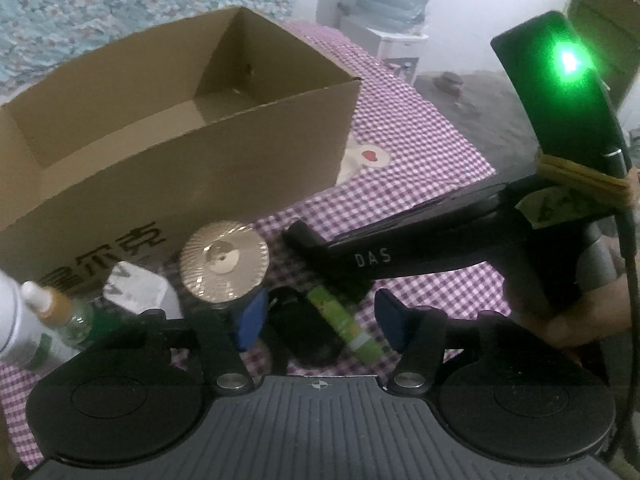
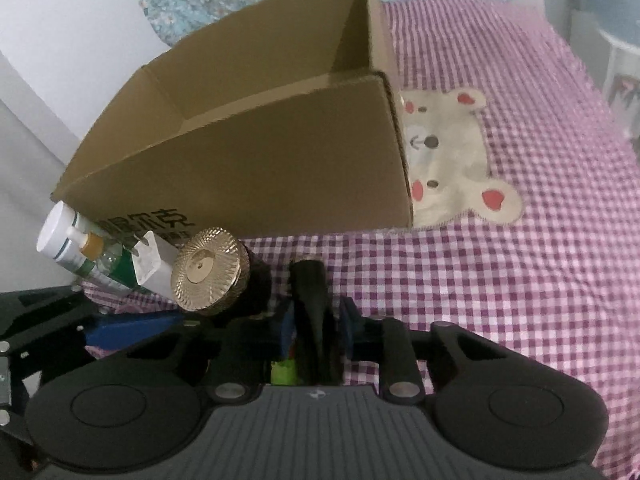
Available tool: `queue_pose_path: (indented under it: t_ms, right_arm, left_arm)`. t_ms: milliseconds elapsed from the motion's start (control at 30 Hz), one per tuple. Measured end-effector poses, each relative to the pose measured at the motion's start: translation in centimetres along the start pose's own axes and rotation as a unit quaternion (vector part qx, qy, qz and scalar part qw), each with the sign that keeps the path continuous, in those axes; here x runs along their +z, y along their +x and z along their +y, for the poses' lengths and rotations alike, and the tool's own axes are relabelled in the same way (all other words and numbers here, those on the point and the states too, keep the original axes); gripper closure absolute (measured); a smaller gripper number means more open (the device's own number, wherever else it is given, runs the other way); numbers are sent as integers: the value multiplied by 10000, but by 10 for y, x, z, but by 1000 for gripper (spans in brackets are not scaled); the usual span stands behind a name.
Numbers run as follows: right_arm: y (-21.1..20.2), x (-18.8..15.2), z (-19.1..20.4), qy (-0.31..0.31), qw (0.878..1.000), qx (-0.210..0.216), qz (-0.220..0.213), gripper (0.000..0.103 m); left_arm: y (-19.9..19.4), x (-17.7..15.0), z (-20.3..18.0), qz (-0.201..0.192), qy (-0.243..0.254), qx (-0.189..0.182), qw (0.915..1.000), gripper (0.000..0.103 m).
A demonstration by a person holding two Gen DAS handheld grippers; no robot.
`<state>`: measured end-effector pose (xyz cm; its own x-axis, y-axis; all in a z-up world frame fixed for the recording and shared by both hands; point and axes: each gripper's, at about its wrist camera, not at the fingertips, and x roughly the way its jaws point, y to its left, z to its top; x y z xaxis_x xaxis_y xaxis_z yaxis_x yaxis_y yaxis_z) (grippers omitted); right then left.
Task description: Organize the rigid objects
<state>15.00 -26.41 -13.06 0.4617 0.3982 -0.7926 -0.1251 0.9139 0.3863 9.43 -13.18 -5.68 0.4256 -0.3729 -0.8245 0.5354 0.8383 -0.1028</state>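
Note:
An open cardboard box point(image 1: 180, 120) stands on the checked cloth. In front of it is a dark jar with a gold ribbed lid point(image 1: 224, 264). My left gripper point(image 1: 320, 316) is open, its blue pads on either side of a small black object point(image 1: 304, 328) and a green tube point(image 1: 348, 328) lying on the cloth, with a little cloth showing beside the tube. My right gripper point(image 2: 316, 326) is shut on a black tapered object point(image 2: 310, 284) that sticks out past its pads. In the left wrist view the right gripper point(image 1: 316, 248) reaches in from the right.
A white bottle point(image 2: 60, 236), a small pump bottle point(image 2: 90, 246) and a white box point(image 2: 154, 264) lie at the box's front left corner. A bear patch point(image 2: 448, 160) marks the cloth to the right of the box. A hand point(image 1: 580, 320) holds the right gripper's handle.

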Motion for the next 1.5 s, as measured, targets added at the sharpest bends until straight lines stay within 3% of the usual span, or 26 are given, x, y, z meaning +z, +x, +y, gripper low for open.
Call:
queue_pose_path:
  t_ms: [300,533,700,1000,1200,1367,1500]
  right_arm:
    - [-18,-14,-47,970,9951,202,-15,79]
    - [-28,-18,-89,1864,9796,748,48,79]
    - [-29,-23,-108,2344,9650,1175,96,79]
    - [-43,-34,-122,2617,9541,1456,33,79]
    - [-63,-34,-107,2488,9575,1451,-161,79]
    - [-101,-20,-66,2042,9653,1553,-495,79]
    - [-117,10,-22,1572,9664,1910,-698,84]
  left_arm:
    - [23,11,-12,292,63,-391,9988,47]
    - [48,24,-24,620,190,-678,9956,49]
    - [67,31,-29,896,139,-653,9937,65]
    - [70,36,-33,939,140,-550,9940,75]
    - [36,37,-32,595,106,-517,9968,76]
    - [-22,39,-19,-69,-58,-181,9998,77]
    - [-63,43,12,-563,-441,-35,9974,83]
